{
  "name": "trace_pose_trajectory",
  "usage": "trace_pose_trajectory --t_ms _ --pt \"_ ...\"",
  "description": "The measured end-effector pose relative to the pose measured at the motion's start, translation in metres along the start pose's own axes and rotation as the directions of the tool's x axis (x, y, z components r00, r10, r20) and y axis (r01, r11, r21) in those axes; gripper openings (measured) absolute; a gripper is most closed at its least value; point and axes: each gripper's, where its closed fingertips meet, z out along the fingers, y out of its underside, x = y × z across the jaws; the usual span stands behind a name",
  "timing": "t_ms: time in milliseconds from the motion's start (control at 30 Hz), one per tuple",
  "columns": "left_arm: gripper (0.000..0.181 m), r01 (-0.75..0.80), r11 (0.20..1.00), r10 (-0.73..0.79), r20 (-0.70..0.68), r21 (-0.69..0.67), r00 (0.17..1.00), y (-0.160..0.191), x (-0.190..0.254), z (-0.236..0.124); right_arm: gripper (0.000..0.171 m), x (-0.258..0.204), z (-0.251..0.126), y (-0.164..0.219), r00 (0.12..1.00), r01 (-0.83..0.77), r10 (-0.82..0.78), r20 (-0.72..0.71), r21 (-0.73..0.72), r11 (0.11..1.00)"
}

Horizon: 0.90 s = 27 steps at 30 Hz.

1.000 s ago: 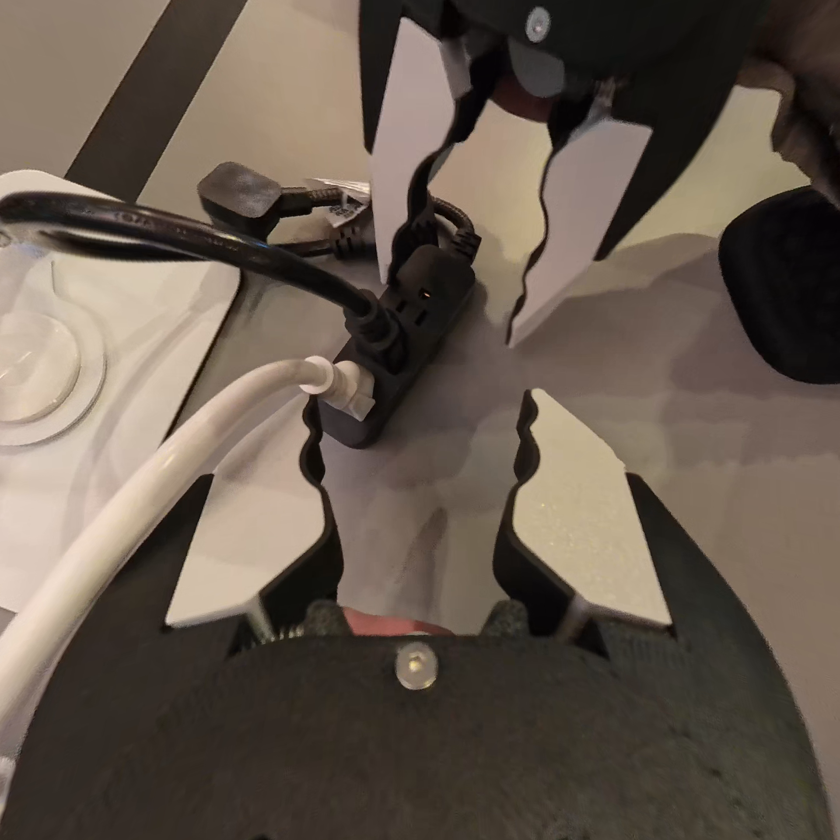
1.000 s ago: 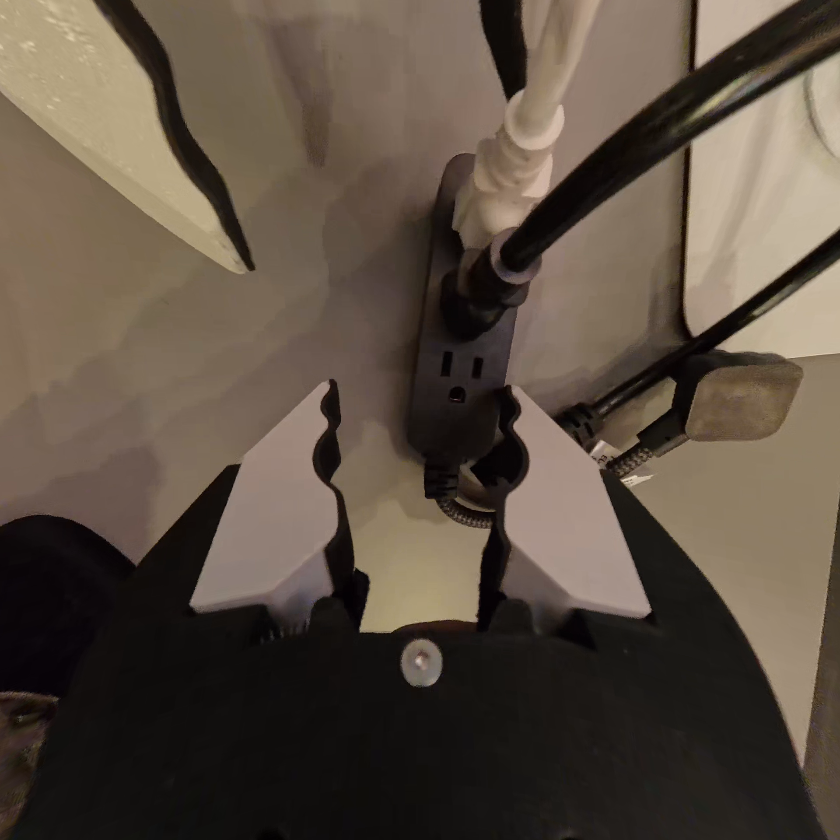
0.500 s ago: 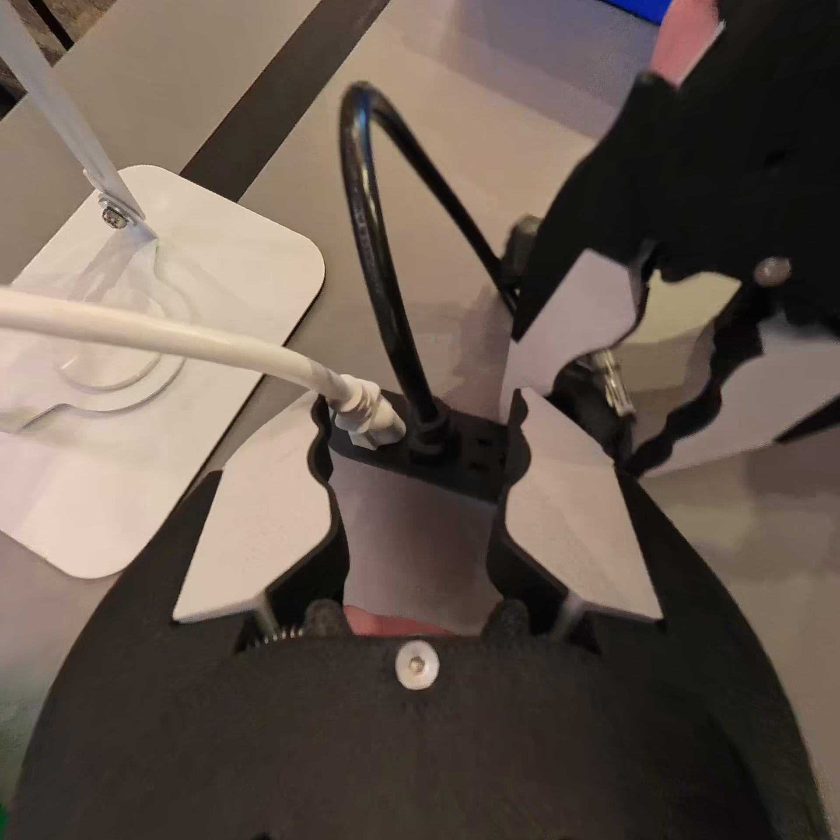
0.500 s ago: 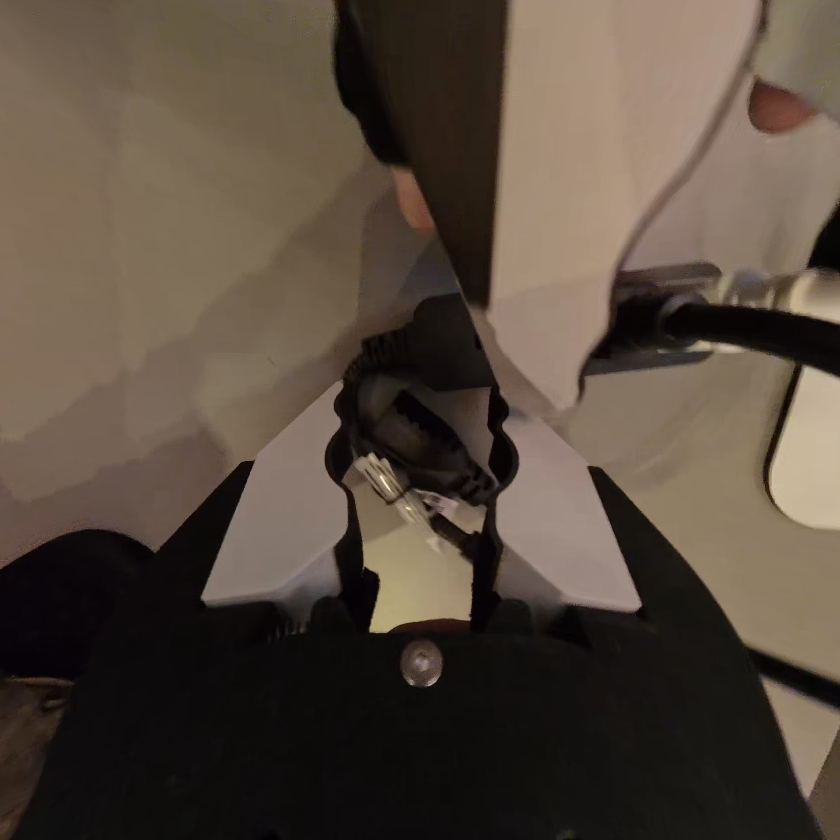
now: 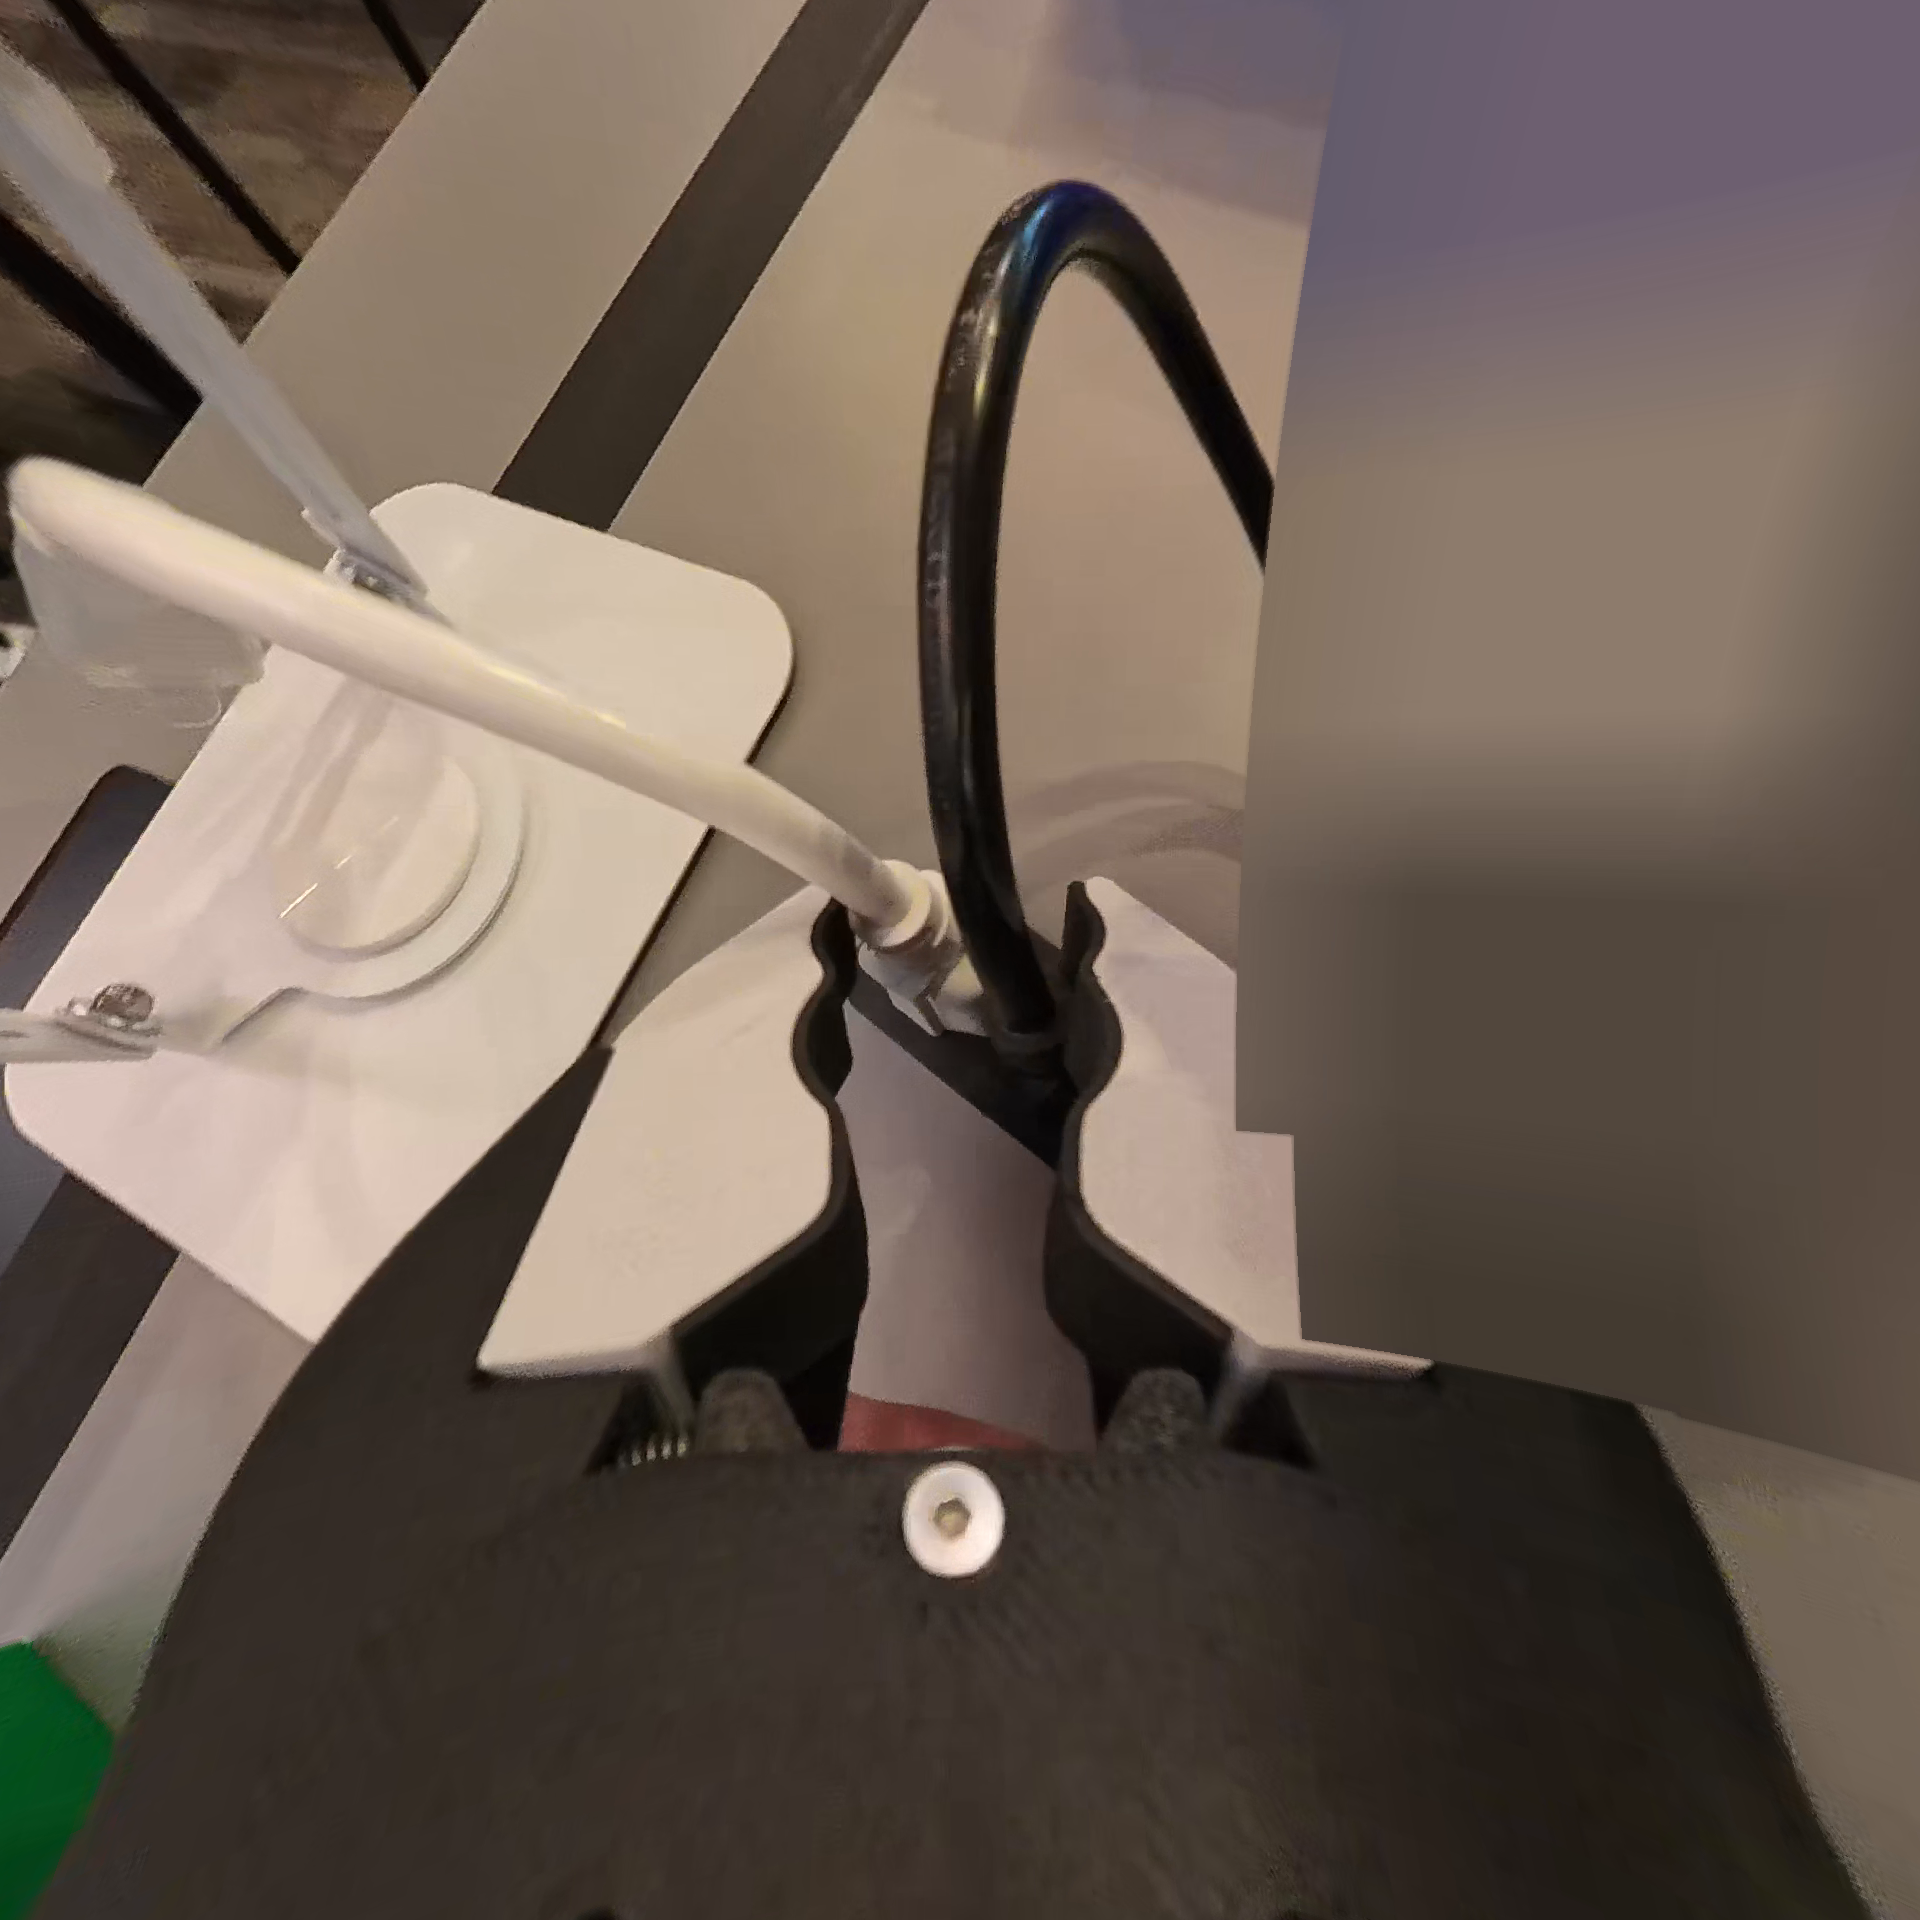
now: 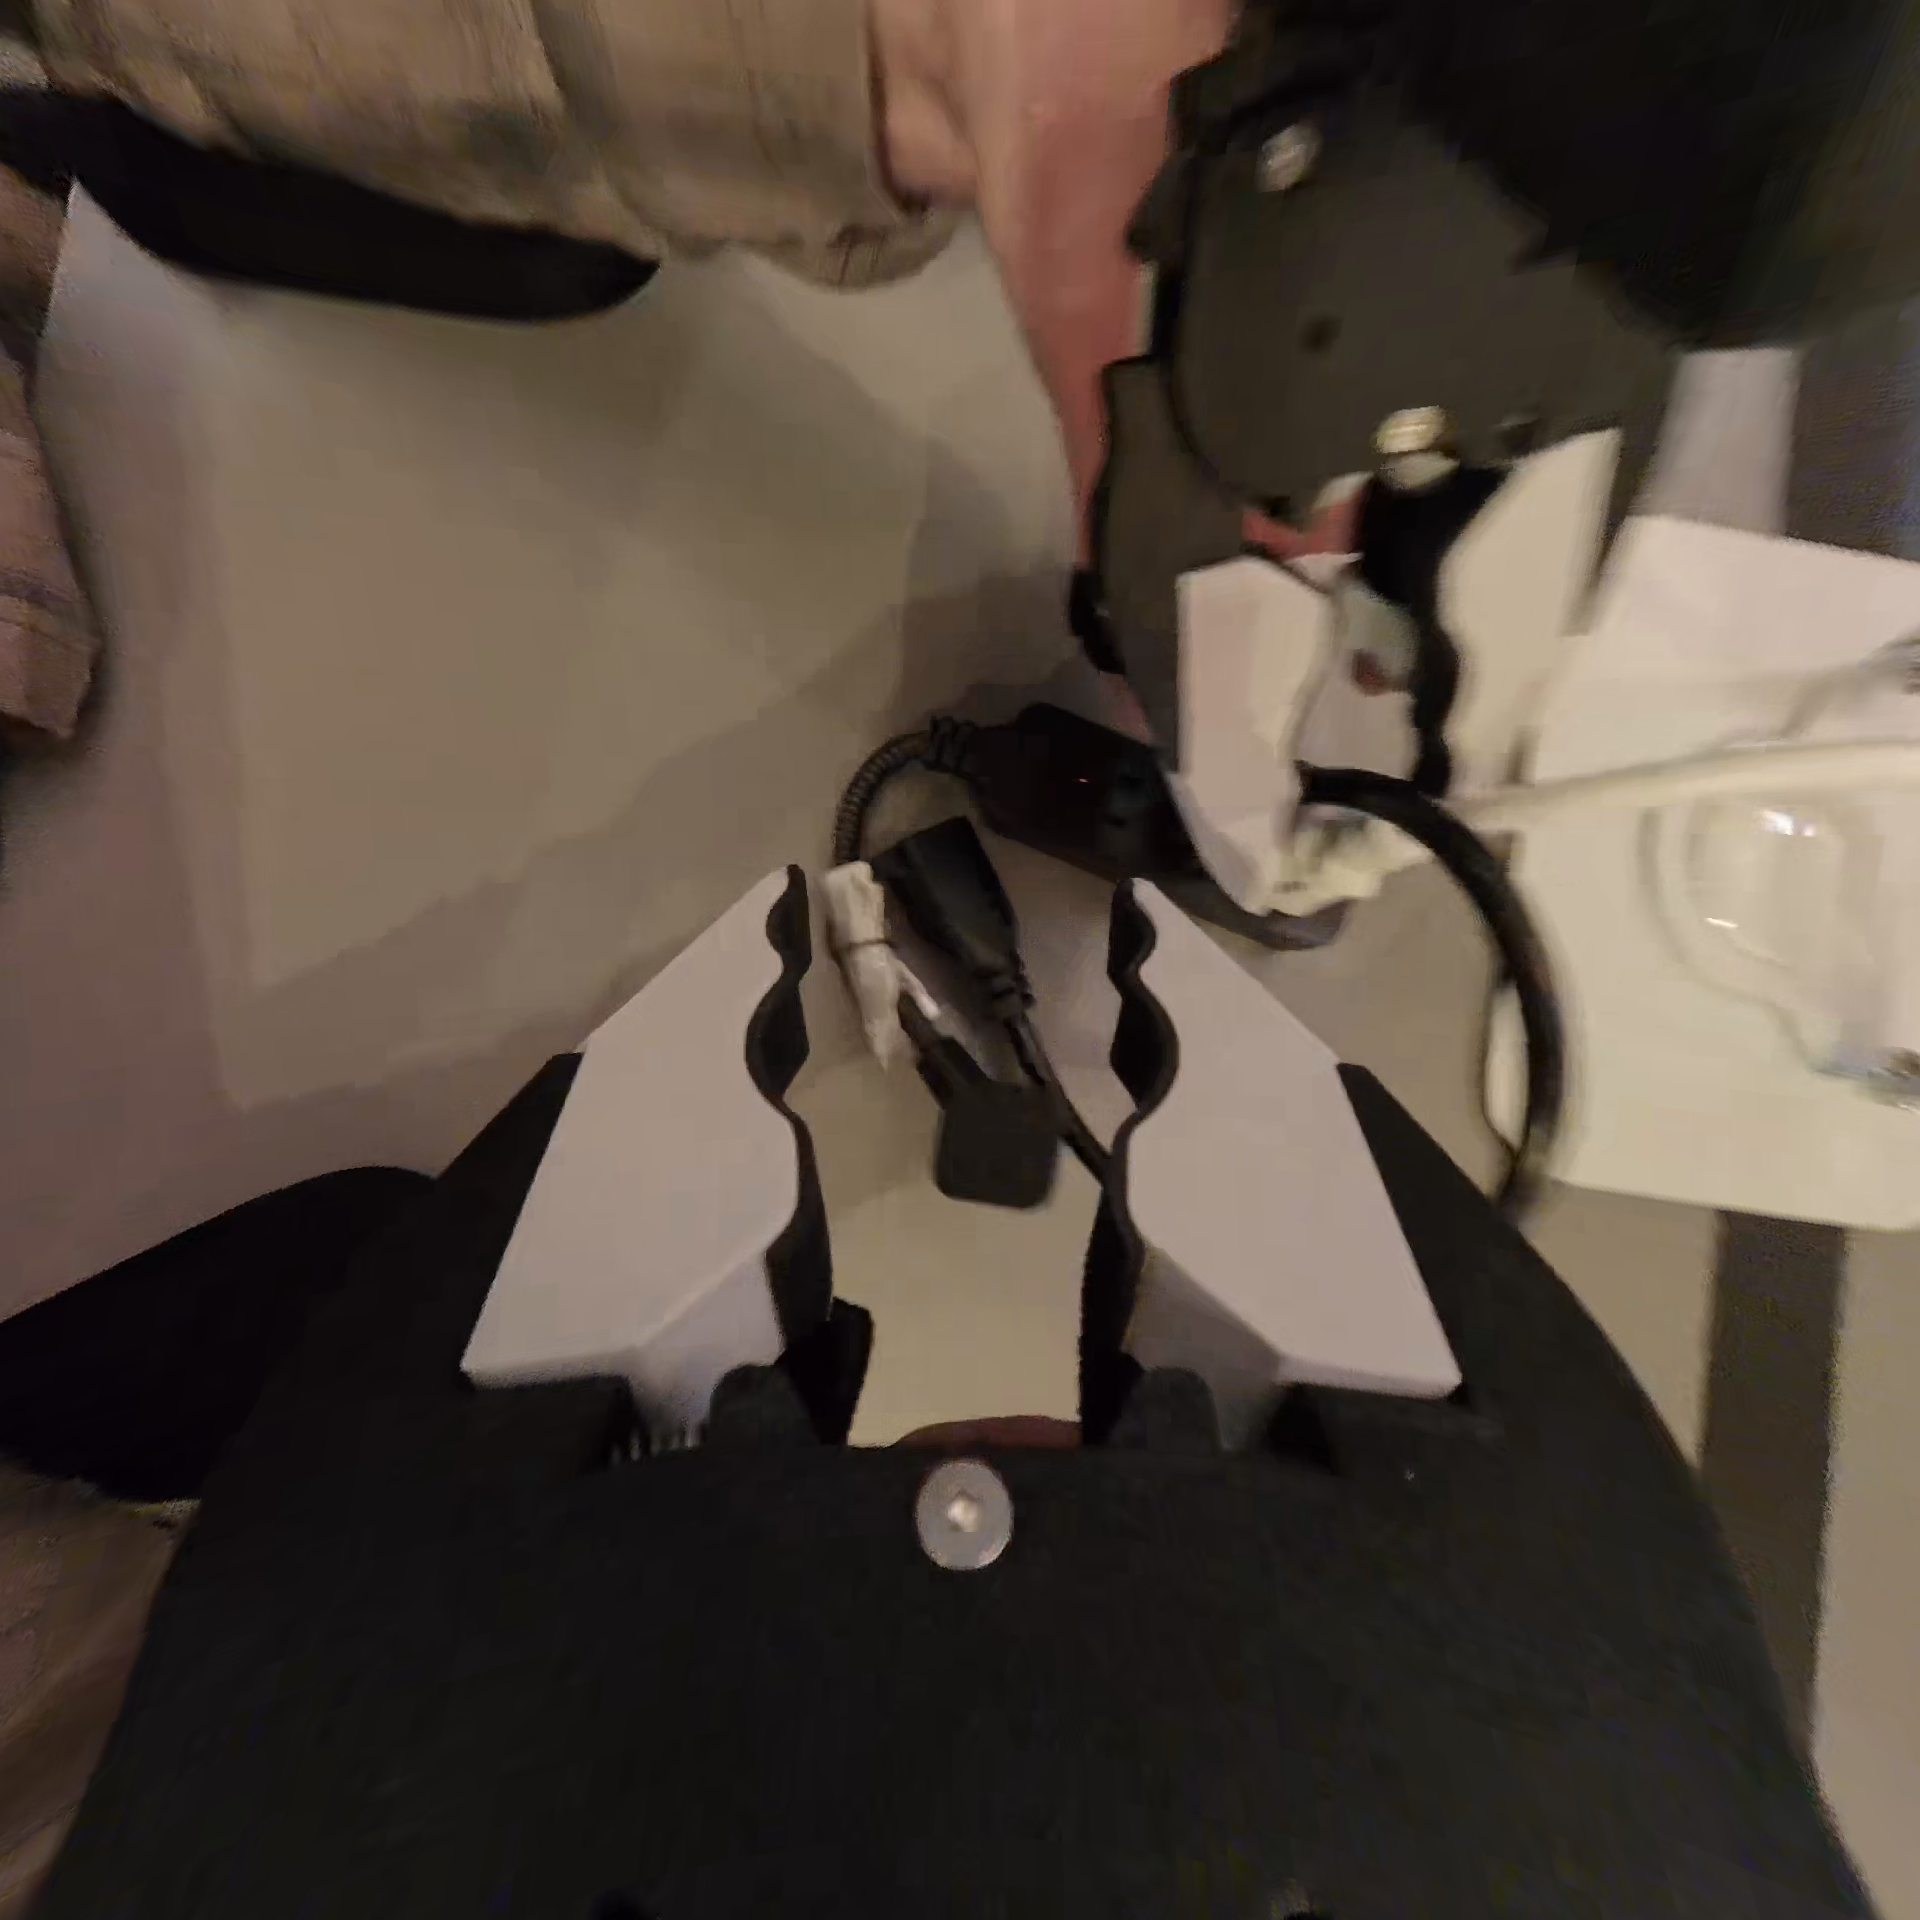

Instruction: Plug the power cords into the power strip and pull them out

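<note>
The left gripper (image 5: pixel 954 971) has its fingers drawn narrow around the black strip (image 5: pixel 982 1091), closing on it at the end where two cords are plugged in. The white cord (image 5: pixel 499 675) enters the strip just beside the left finger, its plug (image 5: pixel 914 961) seated, and runs off to the upper left over a white base plate (image 5: pixel 582 665) that lies on the grey counter (image 5: pixel 831 343). The black cord (image 5: pixel 966 582) stands in the socket next to it, touching the right finger, and arches up in a tall loop. From the right wrist view the same left gripper (image 6: pixel 1340 831) shows at upper right, blurred, tilted down onto the strip (image 6: pixel 1070 790), whose near end with a small red light stays bare. The right gripper (image 6: pixel 956 914) hangs above the counter (image 6: pixel 468 623) with its fingers moderately apart and nothing between them. Below that gap, on the counter, lie a loose black plug (image 6: pixel 966 935), a white tag (image 6: pixel 868 961) beside it, and a flat black plug (image 6: pixel 992 1148) nearer the camera; the strip's braided lead (image 6: pixel 873 779) curls just beyond them. A sleeve (image 6: pixel 468 125) crosses the top of that view.
</note>
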Motion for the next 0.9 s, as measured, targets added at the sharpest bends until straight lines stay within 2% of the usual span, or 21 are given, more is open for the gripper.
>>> trace_pose_trajectory --t_ms 33,133,267,367,500,567,667,733,800,900 --pt "0.037 -0.023 1.0 0.024 -0.023 0.011 0.999 -0.001 0.004 0.0 0.053 0.007 -0.014 -0.001 0.999 -0.001 0.003 -0.048 0.035 0.999" --pt "0.037 -0.094 0.993 0.104 -0.128 0.077 0.986 -0.004 0.023 -0.001 0.046 0.025 -0.046 0.004 0.988 -0.045 0.064 -0.141 0.131 0.99" --pt "0.036 -0.187 0.977 0.203 -0.197 0.101 0.959 -0.007 0.043 -0.002 0.04 0.047 -0.057 0.023 0.97 -0.115 0.149 -0.195 0.174 0.978" --pt "0.035 -0.203 0.971 0.227 -0.231 0.124 0.946 -0.007 0.05 -0.003 0.039 0.057 -0.05 0.025 0.966 -0.189 0.227 -0.123 0.266 0.945" --pt "0.035 -0.22 0.965 0.252 -0.263 0.145 0.932 -0.008 0.057 -0.004 0.041 0.062 -0.019 0.027 0.959 -0.271 0.282 0.008 0.307 0.912" --pt "0.035 -0.221 0.962 0.258 -0.278 0.158 0.925 -0.009 0.06 -0.004 0.042 0.063 -0.005 0.018 0.958 -0.285 0.279 0.069 0.355 0.89" --pt "0.035 -0.227 0.958 0.271 -0.3 0.174 0.915 -0.009 0.065 -0.005 0.035 0.061 0.004 -0.004 0.944 -0.329 0.274 0.185 0.455 0.827" --pt "0.035 -0.234 0.956 0.28 -0.305 0.178 0.91 -0.009 0.066 -0.005 0.016 0.061 0.01 -0.007 0.948 -0.315 0.251 0.194 0.478 0.82" --pt "0.035 -0.238 0.955 0.282 -0.303 0.176 0.91 -0.009 0.066 -0.005 0.012 0.059 0.009 -0.008 0.947 -0.317 0.239 0.215 0.497 0.808" --pt "0.034 -0.243 0.96 0.269 -0.23 0.137 0.935 -0.01 0.052 -0.001 0.011 0.072 0.008 -0.006 0.955 -0.295 0.27 0.123 0.485 0.824"
